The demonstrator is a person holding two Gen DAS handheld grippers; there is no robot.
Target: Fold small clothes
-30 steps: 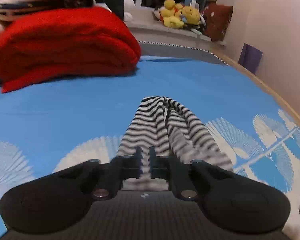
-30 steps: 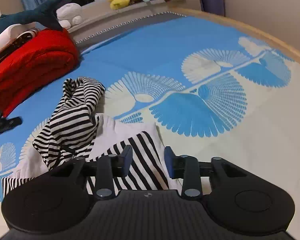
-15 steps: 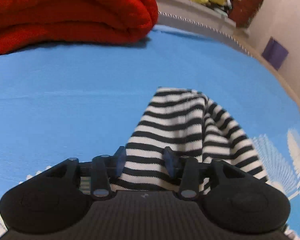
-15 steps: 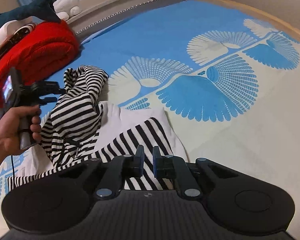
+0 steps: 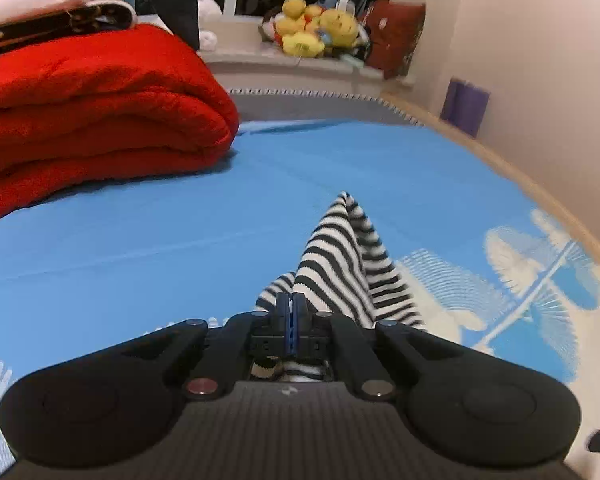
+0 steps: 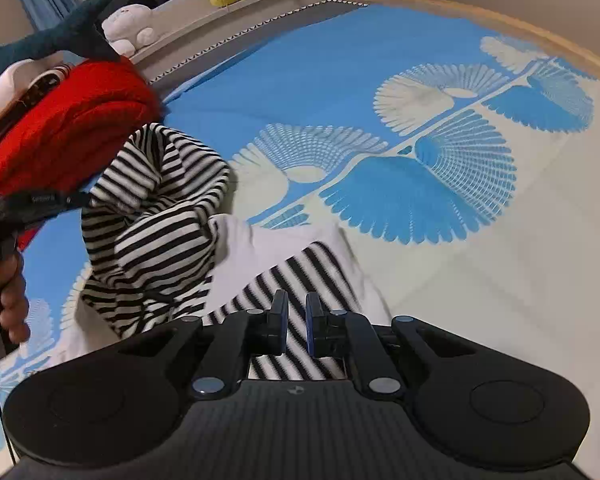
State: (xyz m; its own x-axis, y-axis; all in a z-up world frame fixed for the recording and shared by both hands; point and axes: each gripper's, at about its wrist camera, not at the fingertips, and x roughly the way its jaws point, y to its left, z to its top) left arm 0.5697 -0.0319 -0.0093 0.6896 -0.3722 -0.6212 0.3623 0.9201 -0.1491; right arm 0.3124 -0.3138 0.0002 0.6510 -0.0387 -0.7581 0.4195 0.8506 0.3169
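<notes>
The striped garment (image 6: 156,216) lies bunched on the blue patterned bed (image 6: 340,80), beside a folded red blanket (image 5: 92,112). The left gripper (image 5: 291,304) has its jaws clamped on a raised fold; the right gripper (image 6: 296,312) has its jaws nearly closed, pinching the hem.

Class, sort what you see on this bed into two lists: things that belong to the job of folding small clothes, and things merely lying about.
Part of the job:
- striped garment
- left gripper, shut on the striped garment
- right gripper, over its striped hem

Just lying about:
- red blanket
- yellow plush toys
- shark plush
- purple bag
</notes>
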